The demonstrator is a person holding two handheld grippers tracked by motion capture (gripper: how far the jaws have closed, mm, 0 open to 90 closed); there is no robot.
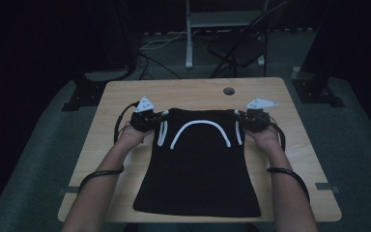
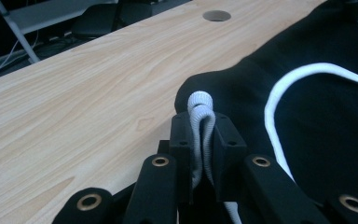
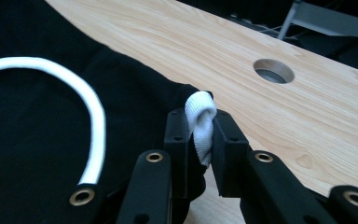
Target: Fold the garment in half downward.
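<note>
Dim room, pale wooden table (image 1: 125, 96) with a cable hole (image 1: 229, 91) near its far edge. Black garment (image 1: 198, 174) lying flat at the middle, long axis running from near edge to far, white trim (image 1: 200, 126) arching across the far end. Left gripper (image 1: 150, 118) at the far-left corner, jaws closed tight on a folded white cord (image 2: 200, 116). Right gripper (image 1: 248, 118) at the far-right corner, clamped likewise on a white loop (image 3: 200, 114). Both corners level, equally far out, fabric stretching back toward the person; probably set for a lift or fold toward the near edge.
</note>
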